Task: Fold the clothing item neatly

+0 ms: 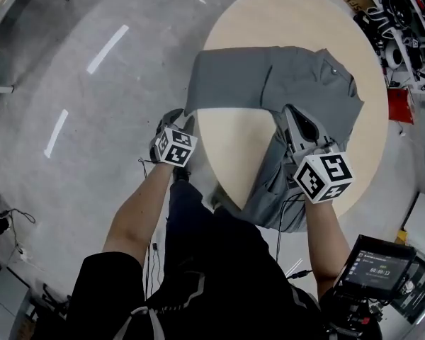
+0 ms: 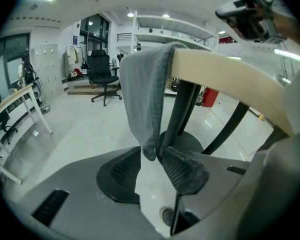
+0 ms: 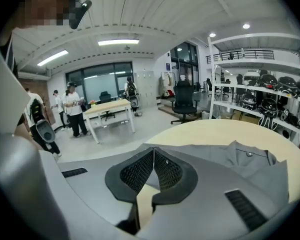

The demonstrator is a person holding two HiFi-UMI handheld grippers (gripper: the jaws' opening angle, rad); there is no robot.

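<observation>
A grey collared shirt [image 1: 297,76] lies spread over the round wooden table [image 1: 290,13], its near part drooping over the front edge. One corner hangs over the table's left rim. My left gripper [image 1: 180,119] is just below that rim. In the left gripper view the hanging shirt corner [image 2: 145,94] ends between the tips of the left gripper [image 2: 151,151], whose jaws stand apart without pressing it. My right gripper [image 1: 290,110] hovers over the shirt's middle. In the right gripper view the right gripper [image 3: 153,151] has its pads together with no cloth seen between them, above the shirt [image 3: 240,156].
The table's dark pedestal and round base [image 2: 182,141] stand just beyond the left gripper. A monitor [image 1: 379,264] sits at my lower right. Shelves of gear [image 1: 404,20] line the right side. An office chair [image 2: 100,71], a white desk [image 3: 110,109] and several people [image 3: 72,109] are farther off.
</observation>
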